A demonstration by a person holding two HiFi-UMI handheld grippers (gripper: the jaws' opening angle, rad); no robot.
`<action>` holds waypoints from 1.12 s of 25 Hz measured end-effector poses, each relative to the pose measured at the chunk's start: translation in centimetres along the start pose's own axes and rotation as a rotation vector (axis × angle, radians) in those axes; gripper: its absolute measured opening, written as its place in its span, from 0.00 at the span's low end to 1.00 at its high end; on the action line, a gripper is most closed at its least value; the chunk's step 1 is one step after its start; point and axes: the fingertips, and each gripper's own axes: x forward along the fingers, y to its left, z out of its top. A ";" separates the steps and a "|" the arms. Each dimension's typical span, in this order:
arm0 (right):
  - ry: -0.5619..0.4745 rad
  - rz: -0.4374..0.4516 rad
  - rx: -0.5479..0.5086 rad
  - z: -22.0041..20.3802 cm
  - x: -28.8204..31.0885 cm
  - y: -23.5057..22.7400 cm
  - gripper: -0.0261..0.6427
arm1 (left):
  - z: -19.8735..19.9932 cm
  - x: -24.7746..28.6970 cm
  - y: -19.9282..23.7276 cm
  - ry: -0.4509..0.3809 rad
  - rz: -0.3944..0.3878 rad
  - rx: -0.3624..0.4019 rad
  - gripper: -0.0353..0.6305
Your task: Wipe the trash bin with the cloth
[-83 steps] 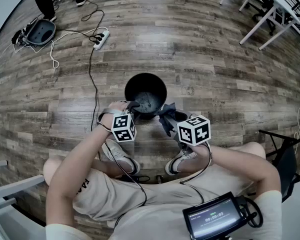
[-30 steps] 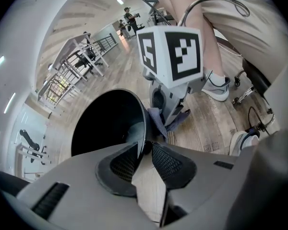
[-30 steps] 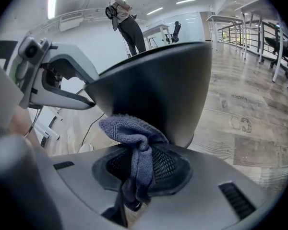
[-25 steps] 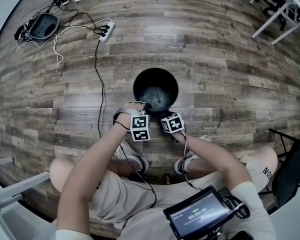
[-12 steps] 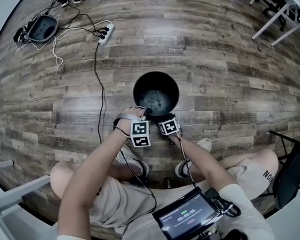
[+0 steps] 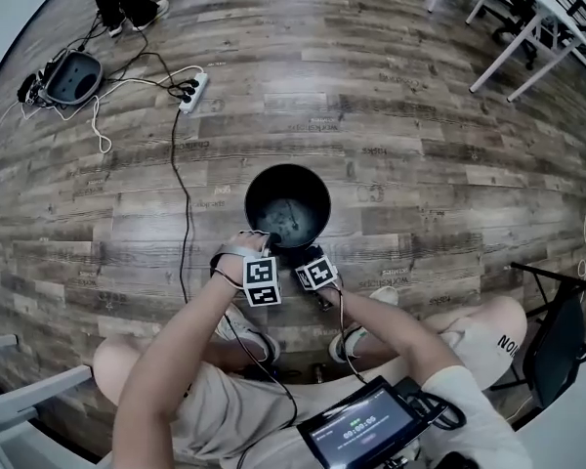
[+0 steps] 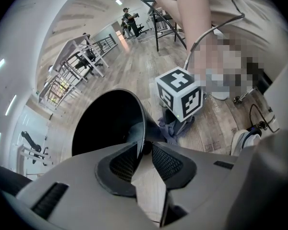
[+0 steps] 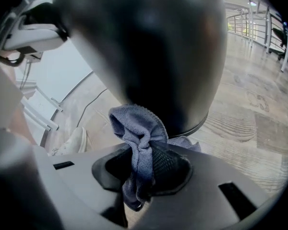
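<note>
- One step is judged to be in hand: wiping of the outer wall of the trash bin [image 6: 317, 195] with the cloth [image 8: 137, 126].
- Left gripper [image 7: 144, 150]: the jaws are closed down on the bin's rim, one pad inside and one outside. The bin is thereby steadied at its near-left edge.
- Trash bin: stood upright on the wooden floor [image 6: 420, 115], just ahead of the person's feet, with both grippers at its near side.
- Right gripper [image 8: 143, 159]: the jaws are drawn tight on the bunched blue-grey cloth. A fold is raised above the pads and a tail is left hanging below.
- Cloth relative to bin: the raised fold is pressed against the dark outer wall, low down near the base ring, on the near-right side.
- Next move (judgement): the cloth should be drawn along or up the wall with contact maintained. The rim hold is needed against that push, otherwise the light bin may be slid or tipped.
</note>
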 end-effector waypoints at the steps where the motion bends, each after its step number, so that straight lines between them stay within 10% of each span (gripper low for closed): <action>1: 0.005 0.011 -0.008 -0.1 -0.7 0.6 0.16 | -0.1 0.1 0.0 0.001 0.000 0.001 0.21; 28: -0.142 0.120 -0.028 6.5 -17.6 6.5 0.16 | -0.4 0.3 -0.4 0.043 0.016 0.010 0.21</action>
